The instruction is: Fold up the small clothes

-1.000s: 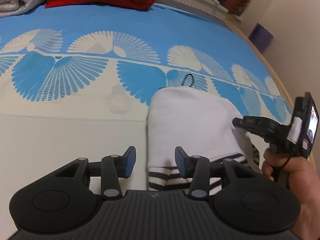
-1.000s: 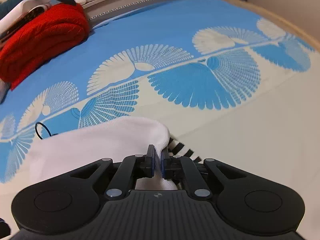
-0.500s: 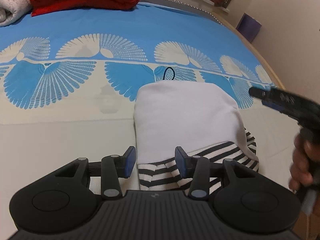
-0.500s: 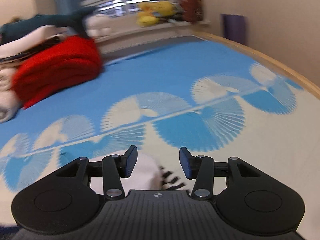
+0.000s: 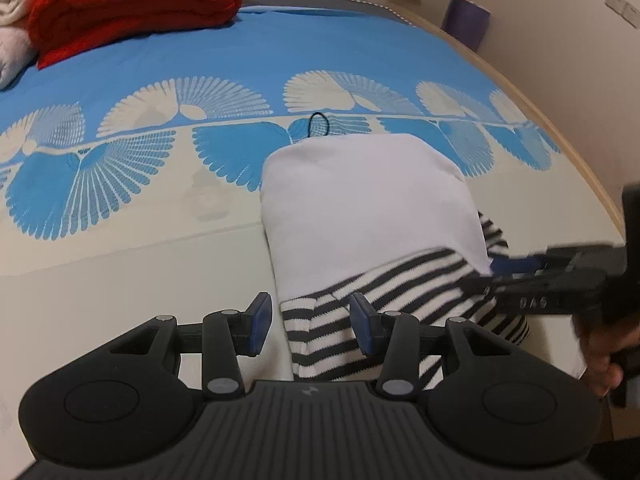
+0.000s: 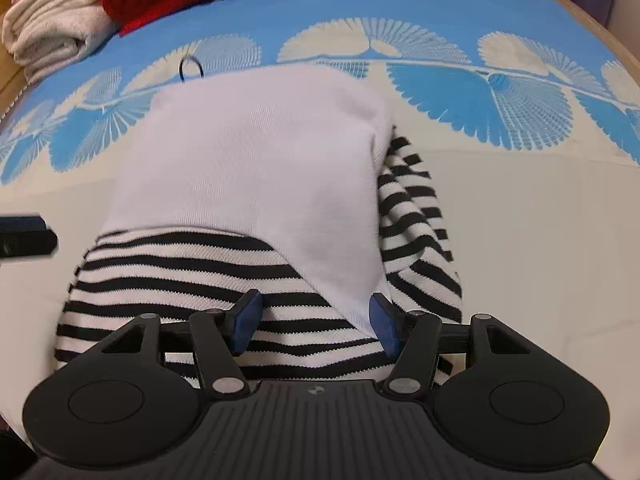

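Garment (image 6: pixel 256 168): small, folded, flat on the bedspread (image 5: pixel 120 272); white panel on top, black-and-white striped part showing along the near edge and the right side in the right wrist view.
Garment place: on the cream half of the bedspread, far edge reaching the band of blue fan prints.
Hair tie (image 5: pixel 318 125): thin black loop, just beyond the garment's far edge, touching or nearly so.
Left gripper (image 5: pixel 310 322): above the garment's near left corner; fingers spread, blue pads apart, striped hem seen between them, nothing pinched.
Right gripper (image 6: pixel 316 324): over the striped near edge; jaws opening, pads clear of the cloth, striped fabric and the tip of the white panel seen between them, not gripped.
Right gripper in left wrist view (image 5: pixel 520 276): blurred, coming in from the right at the garment's right edge, held by a hand (image 5: pixel 604 344).
Red blanket (image 5: pixel 132 4): folded, at the far end of the bed.
Towels (image 6: pixel 52 32): pale, stacked beside the red blanket.
Purple object (image 5: pixel 466 20): off the bed's far corner, by the wall; kind not clear.
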The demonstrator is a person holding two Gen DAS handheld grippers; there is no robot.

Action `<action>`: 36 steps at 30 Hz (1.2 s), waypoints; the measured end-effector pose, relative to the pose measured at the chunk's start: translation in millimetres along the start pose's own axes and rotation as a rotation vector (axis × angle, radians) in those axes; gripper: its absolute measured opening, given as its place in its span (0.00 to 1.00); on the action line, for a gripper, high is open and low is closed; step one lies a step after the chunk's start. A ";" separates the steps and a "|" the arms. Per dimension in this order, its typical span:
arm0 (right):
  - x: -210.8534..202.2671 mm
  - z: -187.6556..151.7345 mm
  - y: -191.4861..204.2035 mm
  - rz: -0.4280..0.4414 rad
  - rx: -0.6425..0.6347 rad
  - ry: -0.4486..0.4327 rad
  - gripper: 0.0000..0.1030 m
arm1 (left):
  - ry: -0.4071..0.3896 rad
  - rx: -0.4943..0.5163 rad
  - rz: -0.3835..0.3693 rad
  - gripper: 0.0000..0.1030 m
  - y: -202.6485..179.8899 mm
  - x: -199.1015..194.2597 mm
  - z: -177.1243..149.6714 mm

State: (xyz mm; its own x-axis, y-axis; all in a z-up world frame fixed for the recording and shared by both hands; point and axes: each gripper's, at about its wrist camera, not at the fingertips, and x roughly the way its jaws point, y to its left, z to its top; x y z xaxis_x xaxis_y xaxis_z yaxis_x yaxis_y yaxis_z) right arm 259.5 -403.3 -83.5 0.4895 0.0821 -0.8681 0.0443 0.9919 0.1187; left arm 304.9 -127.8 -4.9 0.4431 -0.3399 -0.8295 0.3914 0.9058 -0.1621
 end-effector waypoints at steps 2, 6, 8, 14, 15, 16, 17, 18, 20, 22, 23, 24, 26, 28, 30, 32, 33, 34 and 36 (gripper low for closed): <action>-7.7 2.0 6.0 -0.041 -0.037 -0.020 0.54 | 0.001 0.019 -0.011 0.46 -1.9 -2.2 -2.5; -23.9 4.1 0.7 -0.018 -0.028 -0.057 0.53 | 0.021 0.094 -0.023 0.46 -7.9 1.7 -8.6; -22.6 1.2 -2.5 -0.046 -0.055 -0.025 0.53 | 0.077 0.133 -0.011 0.46 -9.5 17.1 -16.0; 7.1 -16.3 -5.6 -0.123 -0.150 0.106 0.57 | 0.151 0.152 0.044 0.46 -8.0 37.7 -18.9; 2.4 -12.5 -8.5 -0.111 -0.120 0.086 0.57 | 0.136 0.124 0.027 0.51 -4.4 32.1 -13.6; -2.2 -7.9 -11.4 -0.098 -0.097 0.054 0.57 | 0.115 0.091 0.005 0.56 -0.4 25.8 -8.4; -8.8 -3.6 -14.7 -0.084 -0.070 0.016 0.60 | 0.091 0.054 -0.013 0.68 4.0 20.1 -3.6; -14.5 0.6 -19.4 -0.075 -0.032 -0.025 0.63 | 0.066 0.012 -0.024 0.82 8.1 14.9 1.3; -21.8 8.0 -33.3 -0.084 0.079 -0.109 0.84 | 0.023 -0.088 -0.027 0.88 17.1 9.1 11.9; -23.3 11.2 -50.6 -0.063 0.210 -0.179 0.86 | 0.016 -0.202 -0.033 0.88 29.4 12.5 16.7; -19.9 12.4 -59.5 -0.048 0.271 -0.184 0.86 | 0.023 -0.252 -0.041 0.88 34.7 17.2 18.9; -14.1 11.2 -68.6 -0.027 0.336 -0.183 0.86 | 0.038 -0.297 -0.050 0.88 40.1 23.0 19.8; 4.2 7.4 -83.1 0.021 0.441 -0.137 0.86 | 0.081 -0.360 -0.059 0.88 47.6 37.2 21.8; 25.3 7.2 -90.7 0.067 0.503 -0.051 0.86 | 0.114 -0.390 -0.059 0.88 51.6 48.3 24.1; 40.5 8.4 -93.0 0.092 0.510 -0.006 0.88 | 0.131 -0.410 -0.066 0.88 55.6 58.1 26.5; 47.9 9.8 -90.4 0.079 0.509 0.008 0.92 | 0.149 -0.438 -0.076 0.88 62.1 66.7 24.6; 50.4 13.0 -88.3 0.079 0.502 0.005 0.93 | 0.159 -0.453 -0.081 0.88 66.8 73.0 24.9; 52.6 16.0 -86.0 0.078 0.487 0.003 0.93 | 0.168 -0.469 -0.088 0.88 70.1 77.6 23.8; 56.0 16.8 -83.9 0.079 0.463 0.003 0.93 | 0.185 -0.492 -0.113 0.88 75.0 88.9 24.8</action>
State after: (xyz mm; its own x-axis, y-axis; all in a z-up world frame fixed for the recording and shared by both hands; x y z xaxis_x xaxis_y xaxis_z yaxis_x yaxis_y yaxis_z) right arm 297.8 -483.6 -134.0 0.5045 0.1569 -0.8490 0.3910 0.8353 0.3866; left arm 393.6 -96.3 -77.6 0.2529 -0.4319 -0.8658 -0.0157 0.8929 -0.4500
